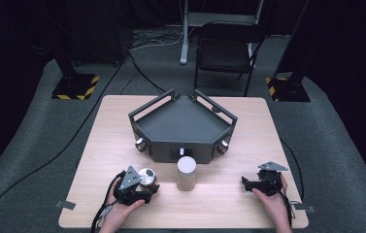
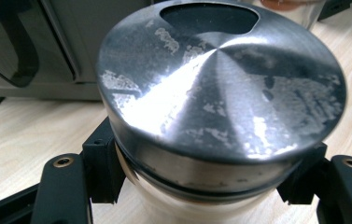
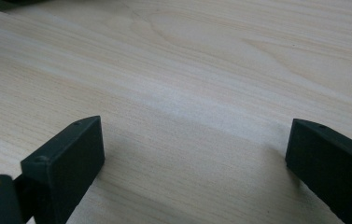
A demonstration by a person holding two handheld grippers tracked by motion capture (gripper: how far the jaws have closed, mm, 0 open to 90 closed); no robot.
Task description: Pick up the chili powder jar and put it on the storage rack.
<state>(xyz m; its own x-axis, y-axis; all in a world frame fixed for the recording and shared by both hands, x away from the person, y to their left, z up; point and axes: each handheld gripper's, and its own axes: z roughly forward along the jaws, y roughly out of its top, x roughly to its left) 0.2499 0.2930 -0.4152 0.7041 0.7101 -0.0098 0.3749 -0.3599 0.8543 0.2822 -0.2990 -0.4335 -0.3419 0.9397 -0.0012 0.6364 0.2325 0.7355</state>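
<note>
Pale wooden surface (image 1: pixel 229 204) on grey carpet, dim room; before the black tray (image 1: pixel 183 127), left tongs (image 1: pixel 147 188) grasp a steel shaker (image 2: pixel 220 100), perhaps lidded; right tongs (image 1: pixel 246 183) released

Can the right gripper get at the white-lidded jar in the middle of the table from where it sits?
Probably yes. The right gripper stands open over bare table, and nothing lies between it and the jar. The left gripper is clamped on the metal-lidded container on the jar's far side.

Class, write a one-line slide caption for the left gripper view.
Left gripper clamped below the brushed metal lid of a shaker jar on the wooden table.
</note>
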